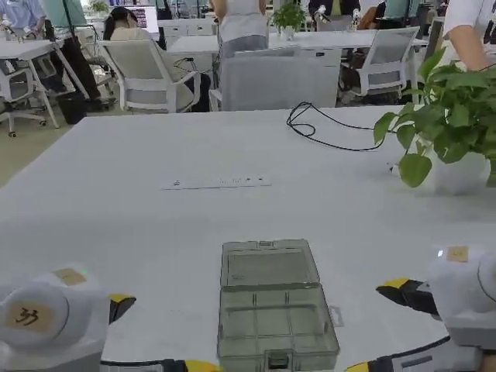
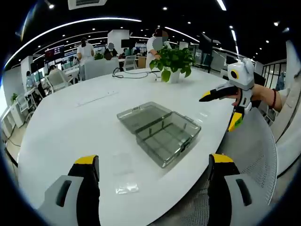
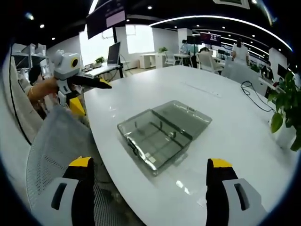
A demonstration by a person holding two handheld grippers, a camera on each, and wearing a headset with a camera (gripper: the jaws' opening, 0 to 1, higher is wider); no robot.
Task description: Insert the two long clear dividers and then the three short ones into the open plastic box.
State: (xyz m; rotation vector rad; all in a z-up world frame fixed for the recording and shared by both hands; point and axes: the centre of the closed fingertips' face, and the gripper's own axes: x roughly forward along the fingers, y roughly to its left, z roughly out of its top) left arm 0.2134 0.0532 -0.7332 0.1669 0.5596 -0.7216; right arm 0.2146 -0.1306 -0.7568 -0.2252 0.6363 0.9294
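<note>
The open plastic box [image 1: 248,353] sits near the front edge of the white desk [image 1: 155,225], right in front of the person, with its lid laid flat on the far side. There are faint lines inside the base, but it's hard to say whether they're dividers or just slot ribs.

The left gripper [image 2: 153,160] hangs off the box's left side and the right gripper [image 3: 150,162] off its right. Both have their fingers spread wide with nothing between them.

A small clear flat piece [image 2: 127,188] lies on the desk just ahead of the left gripper, and another clear bit [image 3: 186,184] lies between the right gripper and the box. They're probably dividers, though they're too glassy to be sure.

Thin clear plastic like that is likely feather-light, stiff but a bit springy, and slick, and lying flat makes it a pain to lift. Pinching one by its long edges looks the safest bet, maybe after sliding it to the desk edge first.

There's plenty of open desk behind and beside the box. The plant [image 1: 446,116] and cable [image 1: 325,128] are well apart from it. The near edge is the one to watch.
</note>
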